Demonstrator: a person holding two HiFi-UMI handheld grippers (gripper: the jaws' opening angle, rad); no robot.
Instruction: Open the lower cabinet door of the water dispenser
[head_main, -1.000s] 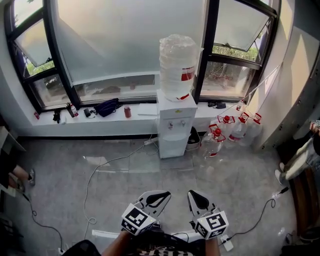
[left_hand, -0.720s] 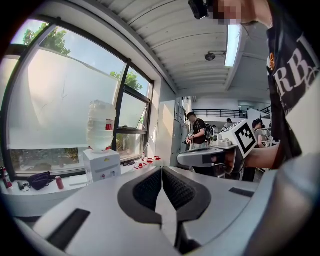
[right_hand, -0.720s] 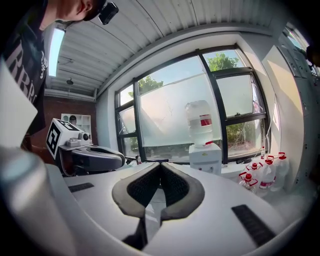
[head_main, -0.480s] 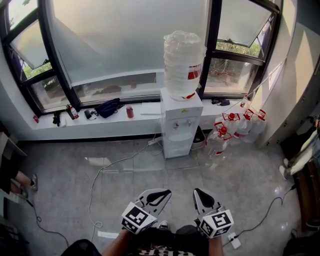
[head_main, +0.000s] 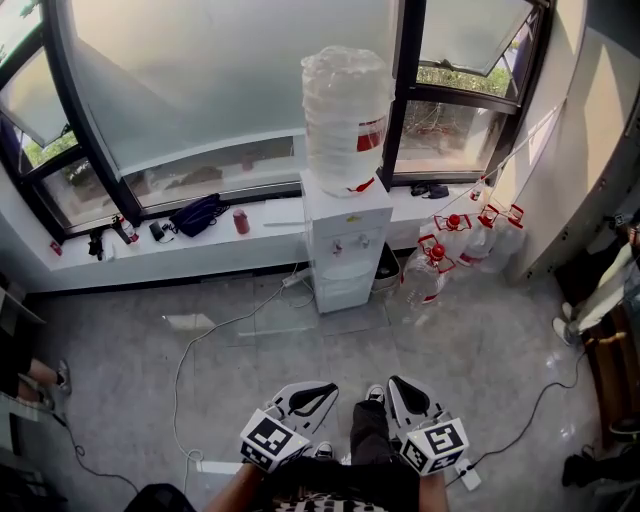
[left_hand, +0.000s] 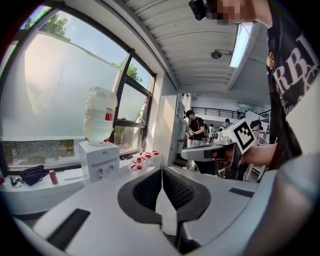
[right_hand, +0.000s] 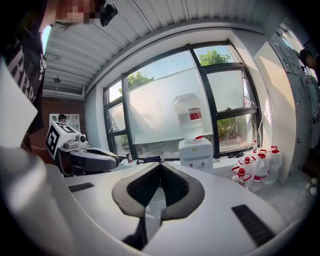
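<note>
Left tongs (head_main: 312, 393) and right tongs (head_main: 405, 395), both closed with nothing in them, are held low, well apart from the water dispenser (head_main: 347, 240). A cable (head_main: 190, 345) crosses the floor (head_main: 480, 350) between them, a likely trip hazard. The lower cabinet door (head_main: 343, 288) is shut. A hard pull could rock the jug (head_main: 345, 120) above it or knock the bottles (head_main: 430, 275) beside it.
</note>
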